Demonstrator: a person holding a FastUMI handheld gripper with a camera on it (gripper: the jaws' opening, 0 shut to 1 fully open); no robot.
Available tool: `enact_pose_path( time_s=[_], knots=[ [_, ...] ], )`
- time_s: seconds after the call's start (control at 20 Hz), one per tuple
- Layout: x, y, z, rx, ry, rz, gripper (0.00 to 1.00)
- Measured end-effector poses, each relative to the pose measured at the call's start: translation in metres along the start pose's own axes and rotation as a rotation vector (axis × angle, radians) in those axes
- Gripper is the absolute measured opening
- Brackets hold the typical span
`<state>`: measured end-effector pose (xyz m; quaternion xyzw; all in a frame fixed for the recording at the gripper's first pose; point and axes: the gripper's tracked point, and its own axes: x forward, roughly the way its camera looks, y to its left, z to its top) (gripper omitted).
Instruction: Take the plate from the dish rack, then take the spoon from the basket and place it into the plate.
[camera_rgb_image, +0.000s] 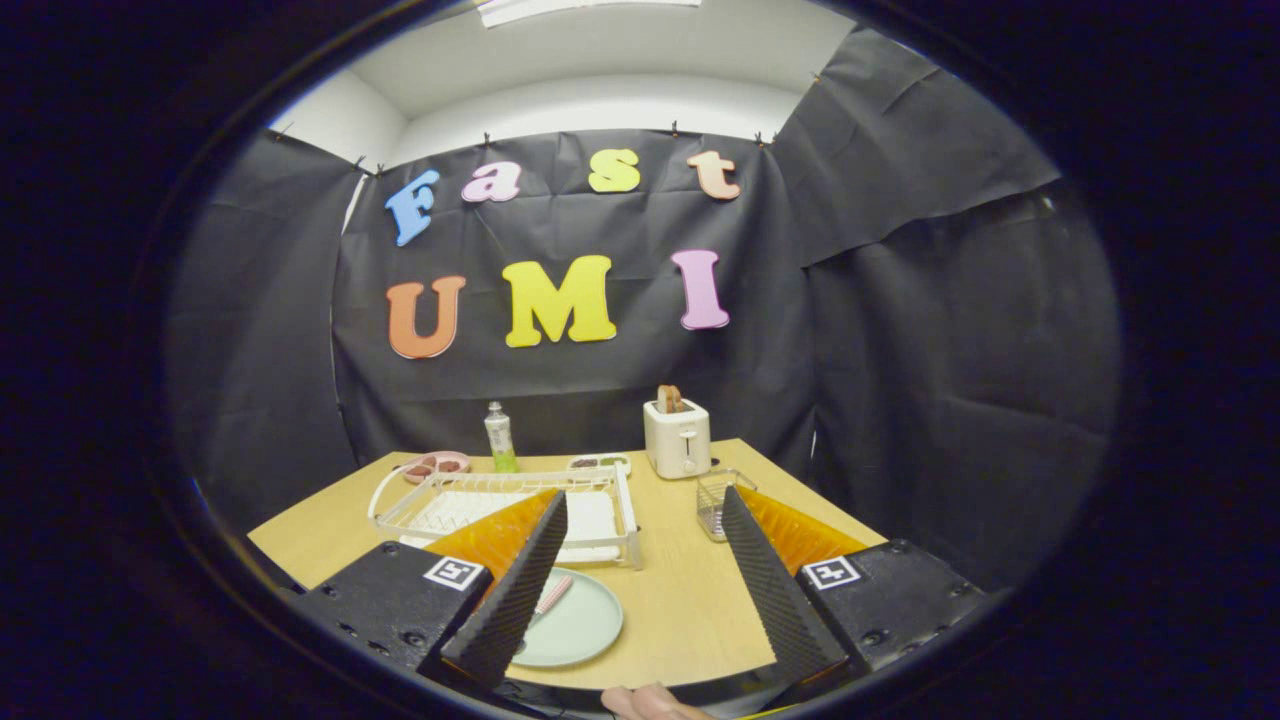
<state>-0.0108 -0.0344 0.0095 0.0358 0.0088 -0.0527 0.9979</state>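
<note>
Low in the frame, left of centre, the plate lies flat on the bench with the spoon in it, partly behind the left finger. Above it sits the dish rack. The jaws stand wide apart, holding nothing. Right of centre stands the basket, the toaster behind it.

Black claw: ridged fingers, orange flanks, square tags, screws.
</note>
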Motion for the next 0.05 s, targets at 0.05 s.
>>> enact_pose_path(
  time_s=[0.05],
  knots=[
    [-0.0005,-0.0010,0.0002,-0.002,-0.002,0.002,1.00]
  ],
)
